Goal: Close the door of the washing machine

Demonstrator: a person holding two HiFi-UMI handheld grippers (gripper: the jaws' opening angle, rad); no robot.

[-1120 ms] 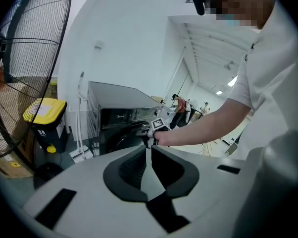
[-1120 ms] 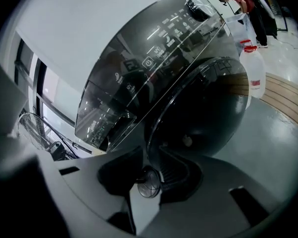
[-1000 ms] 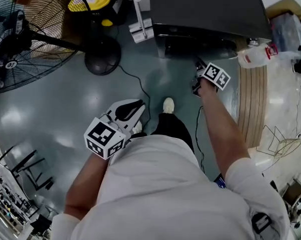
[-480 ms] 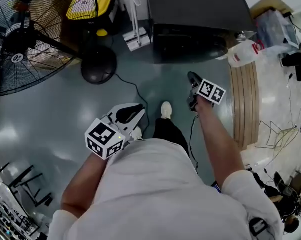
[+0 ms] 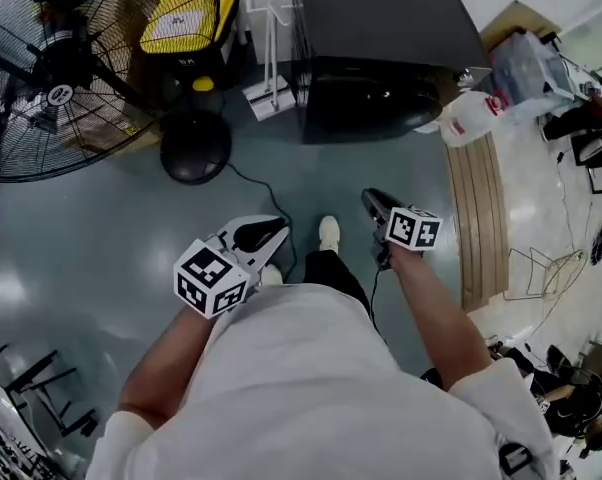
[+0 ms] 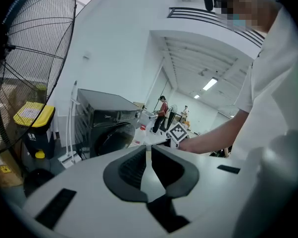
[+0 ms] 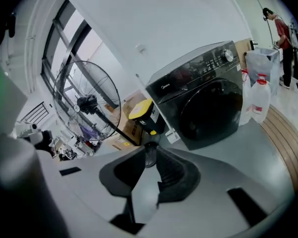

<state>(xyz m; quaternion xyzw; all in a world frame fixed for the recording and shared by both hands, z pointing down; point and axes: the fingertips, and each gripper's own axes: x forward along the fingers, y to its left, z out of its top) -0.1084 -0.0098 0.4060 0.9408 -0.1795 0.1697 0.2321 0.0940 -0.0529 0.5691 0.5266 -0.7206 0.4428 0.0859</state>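
Observation:
The black washing machine (image 5: 381, 48) stands at the top of the head view. Its round door (image 7: 211, 108) lies flush against the front in the right gripper view. My right gripper (image 5: 371, 200) hangs over the floor, well short of the machine. Its jaws are closing to a narrow gap with nothing between them (image 7: 150, 155). My left gripper (image 5: 261, 233) is held near the person's body, further from the machine, jaws shut and empty (image 6: 149, 152). The right gripper's marker cube (image 6: 177, 132) shows in the left gripper view.
A large floor fan (image 5: 51, 78) with a round base (image 5: 194, 148) stands at the left. A yellow-lidded bin (image 5: 186, 23) and a white stand (image 5: 266, 88) are beside the machine. A white jug (image 5: 471, 118) and a slatted wooden board (image 5: 486, 208) lie at the right. A cable (image 5: 266, 193) crosses the floor.
The right gripper has drawn back from the machine's front toward the person and rolled. The left gripper has shifted a little. The person has stepped away from the machine.

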